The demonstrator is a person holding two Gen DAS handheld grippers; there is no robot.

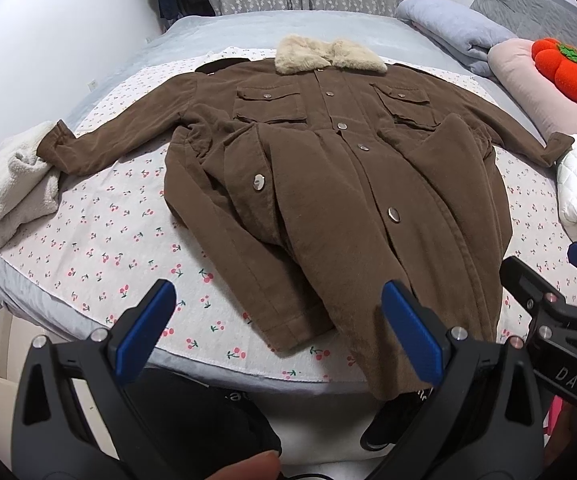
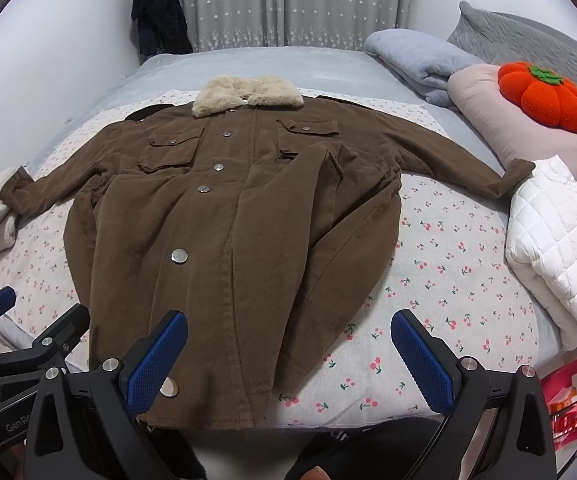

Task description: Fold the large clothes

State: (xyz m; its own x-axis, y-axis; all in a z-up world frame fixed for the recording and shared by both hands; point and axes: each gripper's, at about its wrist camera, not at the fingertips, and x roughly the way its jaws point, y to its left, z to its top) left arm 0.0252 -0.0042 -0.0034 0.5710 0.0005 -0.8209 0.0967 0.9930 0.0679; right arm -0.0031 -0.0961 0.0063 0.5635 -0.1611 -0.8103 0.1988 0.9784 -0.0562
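Observation:
A brown corduroy coat [image 1: 328, 184] with a cream fur collar [image 1: 328, 56] lies face up on the bed, sleeves spread to both sides, hem hanging over the near edge. It also shows in the right wrist view [image 2: 224, 232]. My left gripper [image 1: 278, 316] is open and empty above the hem's left corner. My right gripper [image 2: 288, 344] is open and empty above the hem's right part; it also shows in the left wrist view [image 1: 544, 280] at the right edge.
The coat lies on a cherry-print sheet [image 1: 120, 232]. A white fleece garment [image 1: 12, 192] lies at the left, a white quilted item [image 2: 560, 248] at the right. A pink pillow [image 2: 500, 120], an orange pumpkin cushion [image 2: 544, 96] and a folded grey blanket [image 2: 416, 56] sit far right.

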